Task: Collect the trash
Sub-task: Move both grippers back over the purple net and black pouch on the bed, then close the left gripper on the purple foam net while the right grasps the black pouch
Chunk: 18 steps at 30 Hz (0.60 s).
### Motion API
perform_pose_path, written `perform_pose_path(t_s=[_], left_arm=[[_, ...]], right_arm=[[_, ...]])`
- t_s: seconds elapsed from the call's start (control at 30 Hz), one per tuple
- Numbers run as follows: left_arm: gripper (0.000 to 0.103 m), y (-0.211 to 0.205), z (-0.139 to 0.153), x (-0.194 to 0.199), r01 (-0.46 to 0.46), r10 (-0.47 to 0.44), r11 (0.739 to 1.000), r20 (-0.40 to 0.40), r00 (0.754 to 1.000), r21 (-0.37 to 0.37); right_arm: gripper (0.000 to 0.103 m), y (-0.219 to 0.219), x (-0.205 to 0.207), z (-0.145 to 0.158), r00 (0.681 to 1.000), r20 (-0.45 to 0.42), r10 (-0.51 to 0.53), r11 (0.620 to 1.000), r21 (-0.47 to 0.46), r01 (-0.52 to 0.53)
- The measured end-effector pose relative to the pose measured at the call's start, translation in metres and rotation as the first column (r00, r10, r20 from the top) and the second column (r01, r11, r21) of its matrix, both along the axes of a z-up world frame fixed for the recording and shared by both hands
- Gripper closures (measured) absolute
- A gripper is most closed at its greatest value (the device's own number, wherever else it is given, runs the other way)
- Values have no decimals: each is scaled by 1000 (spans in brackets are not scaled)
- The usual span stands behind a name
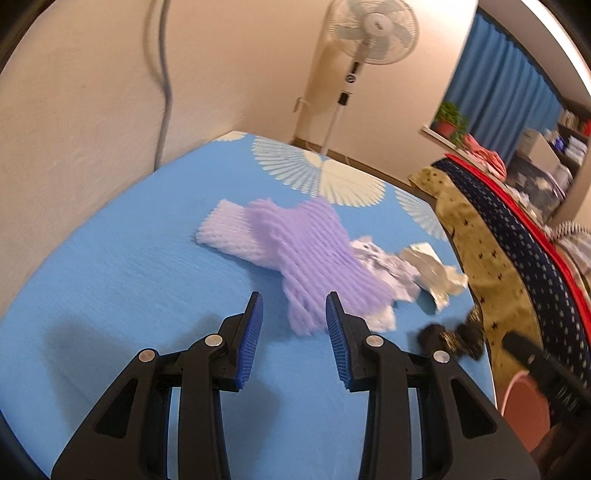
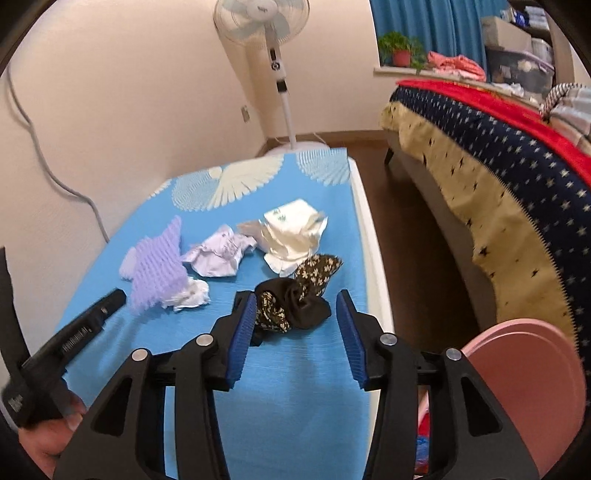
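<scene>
Nothing looks collected yet: purple foam netting [image 2: 157,264], crumpled paper [image 2: 219,254], a white wrapper [image 2: 295,232] and a dark patterned scrap [image 2: 295,302] all lie on the table [image 2: 295,406], while the left tongs [image 1: 293,314] and right tongs [image 2: 297,314] hover open and empty.

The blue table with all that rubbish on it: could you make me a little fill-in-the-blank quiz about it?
1. The foam net is coloured ____.
2. The standing fan is behind the table, against the ____.
3. Nearest the right hand-held gripper lies a dark ____-patterned cloth.
4. The bin beside the table is ____.

Answers: purple; wall; flower; pink
</scene>
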<state>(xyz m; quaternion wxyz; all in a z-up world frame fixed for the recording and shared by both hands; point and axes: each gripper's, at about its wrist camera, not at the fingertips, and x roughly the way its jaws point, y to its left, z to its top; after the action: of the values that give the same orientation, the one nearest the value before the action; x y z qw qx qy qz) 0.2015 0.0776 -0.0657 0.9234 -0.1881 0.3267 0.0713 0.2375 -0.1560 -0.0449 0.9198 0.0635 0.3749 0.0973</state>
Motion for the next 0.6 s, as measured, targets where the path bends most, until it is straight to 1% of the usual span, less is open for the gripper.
perform_pose_path(t_s=[0.07,0.13,0.3,0.37,0.5,0.6], left_arm=[[67,3,-4,7,-4,4,1000,-7,1000,-18],[64,3,-7,14,7,-8,1000,-14,1000,-22],[63,3,-13,28,27,-28,999,-28,999,-40],[63,6,-16,32,23,-25,998,-36,999,-62],[63,9,-19,37,22,-26,995,-40,999,-95],[63,10,-20,38,33,-38,992,-41,998,-118]], right_arm=[[49,2,7,-7,1000,-13,3,1000,2,-3],[45,5,15,-14,1000,-28,9,1000,3,-9],[45,8,29,-30,998,-57,13,1000,8,-12],[45,11,31,-33,998,-59,18,1000,7,-18],[46,14,31,-36,999,-51,20,1000,-4,-20],[49,14,30,-35,999,-46,27,1000,-4,-27]])
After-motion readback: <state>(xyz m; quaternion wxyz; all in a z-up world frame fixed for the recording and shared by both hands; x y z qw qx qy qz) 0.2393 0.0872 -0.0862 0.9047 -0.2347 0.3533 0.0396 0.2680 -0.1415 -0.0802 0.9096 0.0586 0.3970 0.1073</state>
